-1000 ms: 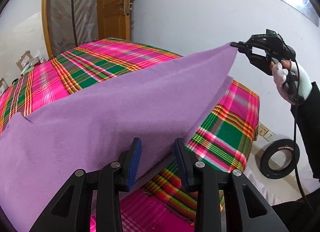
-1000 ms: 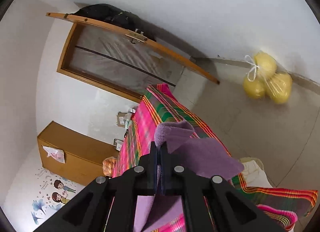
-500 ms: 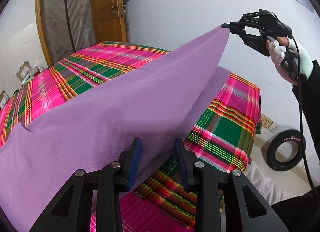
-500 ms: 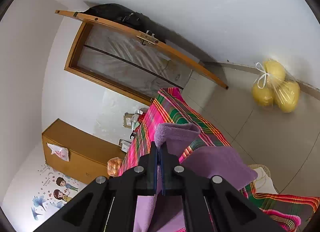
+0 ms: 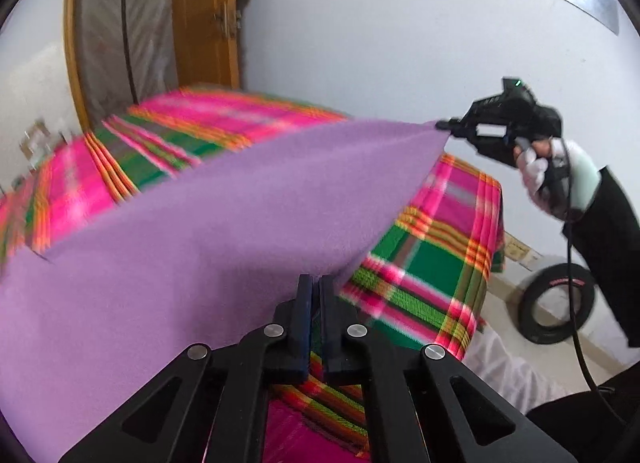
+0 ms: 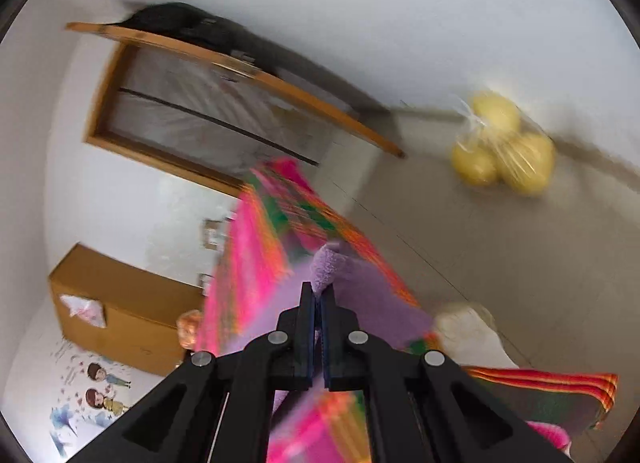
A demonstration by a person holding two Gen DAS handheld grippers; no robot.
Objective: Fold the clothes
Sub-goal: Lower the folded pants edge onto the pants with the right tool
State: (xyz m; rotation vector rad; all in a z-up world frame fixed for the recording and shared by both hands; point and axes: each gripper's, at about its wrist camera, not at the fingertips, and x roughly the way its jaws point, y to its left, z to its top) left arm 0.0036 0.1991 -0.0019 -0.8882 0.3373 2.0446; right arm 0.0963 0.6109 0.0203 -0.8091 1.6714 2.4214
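- Left gripper [image 5: 315, 283]: jaws pressed together on lower edge of purple cloth [image 5: 200, 231].
- Right gripper [image 6: 318, 295]: jaws clamped on a bunched corner of same cloth.
- Cloth: stretched taut between both grippers, raised above plaid-covered table [image 5: 432, 263].
- Gloved hand [image 5: 548, 179] on right gripper handle.

White walls [image 5: 360, 23] (wooden door [image 5: 204, 15])
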